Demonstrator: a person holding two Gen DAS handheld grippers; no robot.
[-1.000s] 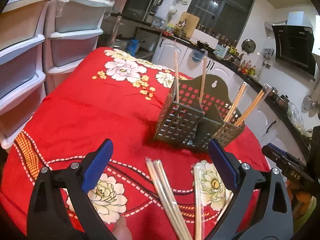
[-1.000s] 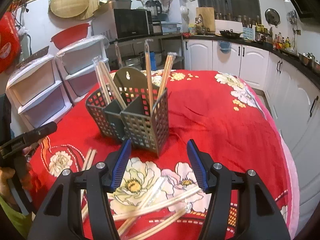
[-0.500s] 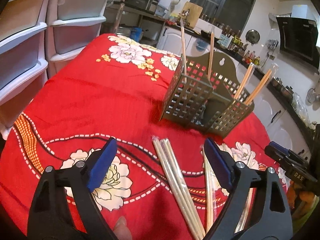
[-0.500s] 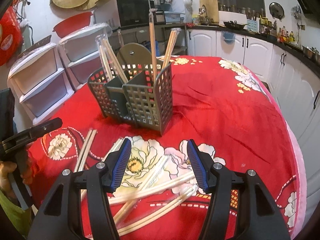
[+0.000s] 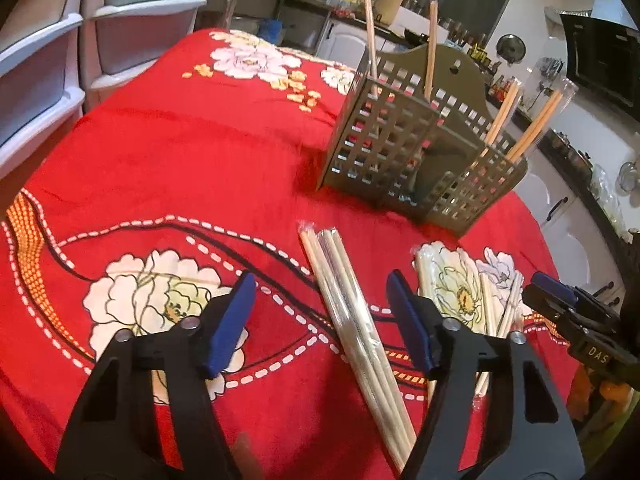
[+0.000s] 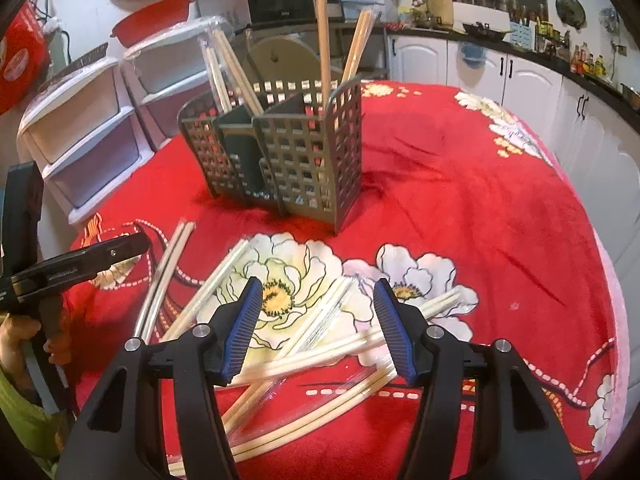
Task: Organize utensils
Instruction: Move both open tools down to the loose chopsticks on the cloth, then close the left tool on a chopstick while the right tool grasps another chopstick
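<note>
A grey perforated utensil holder (image 5: 416, 152) (image 6: 280, 152) stands on the red flowered tablecloth (image 5: 180, 140) with several wrapped chopstick pairs upright in its compartments. More wrapped chopstick pairs lie flat in front of it. My left gripper (image 5: 320, 320) is open and empty, low over one wrapped pair (image 5: 352, 320) that lies between its jaws. My right gripper (image 6: 316, 328) is open and empty above a crossed pile of wrapped chopsticks (image 6: 312, 340). The right gripper shows at the left view's right edge (image 5: 576, 320); the left gripper shows at the right view's left edge (image 6: 80, 264).
White plastic drawer units (image 5: 60, 40) (image 6: 88, 128) stand beside the table's far-left side. Kitchen counters and white cabinets (image 6: 520, 68) run behind the table. The table edge drops off at the right (image 6: 612, 280).
Both grippers have dropped lower and moved closer to the chopsticks lying on the cloth. The left gripper now straddles one wrapped pair. Both stay open.
</note>
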